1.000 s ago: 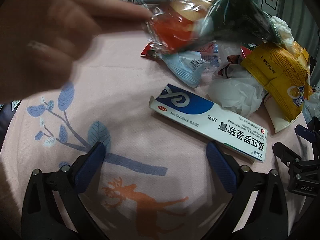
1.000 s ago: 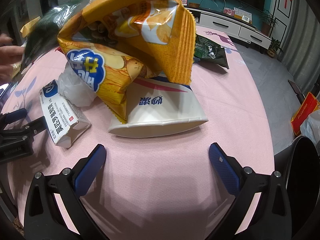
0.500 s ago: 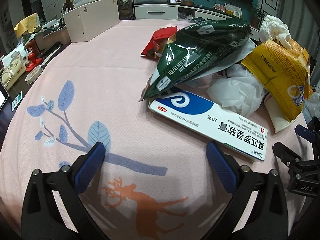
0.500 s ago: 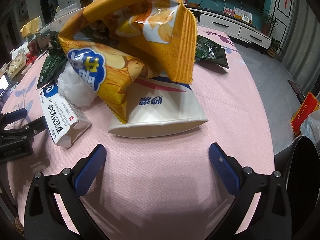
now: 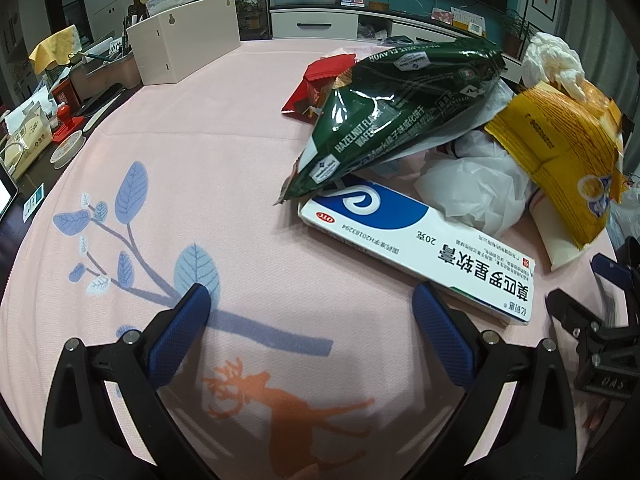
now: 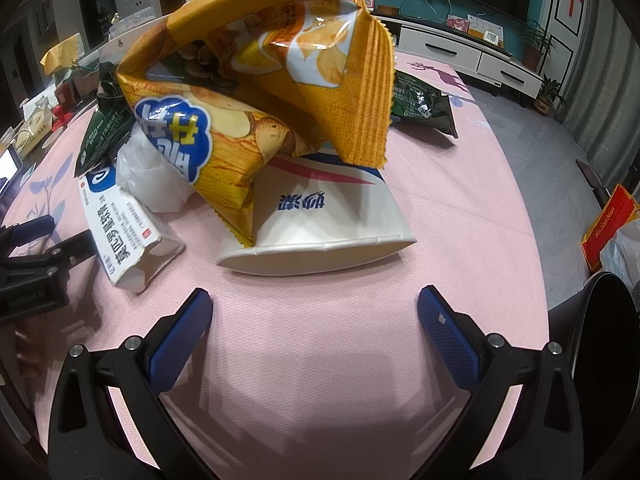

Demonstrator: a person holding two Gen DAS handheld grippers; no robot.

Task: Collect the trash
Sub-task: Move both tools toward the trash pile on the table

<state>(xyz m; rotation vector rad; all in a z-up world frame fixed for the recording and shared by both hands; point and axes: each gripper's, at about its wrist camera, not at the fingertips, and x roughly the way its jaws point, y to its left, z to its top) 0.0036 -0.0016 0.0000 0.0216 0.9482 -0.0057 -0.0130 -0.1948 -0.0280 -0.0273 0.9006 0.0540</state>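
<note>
I judge I'm at the start of a pick: both grippers hover low over the pink cloth (image 5: 208, 152), jaws wide apart, holding nothing. The trash sits heaped just ahead. The left gripper (image 5: 310, 312) faces the box (image 5: 416, 246), whose near corner lies just by its right finger; next I'd nudge right and close across its narrow width. The right gripper (image 6: 314, 308) faces the flattened cup (image 6: 324, 220) under the chip bag (image 6: 256, 92). Readable: "HAZELNUT FLAVOR WAFERS" on the green bag (image 5: 396, 108); "OTC", "H20183294" on the box.
</note>
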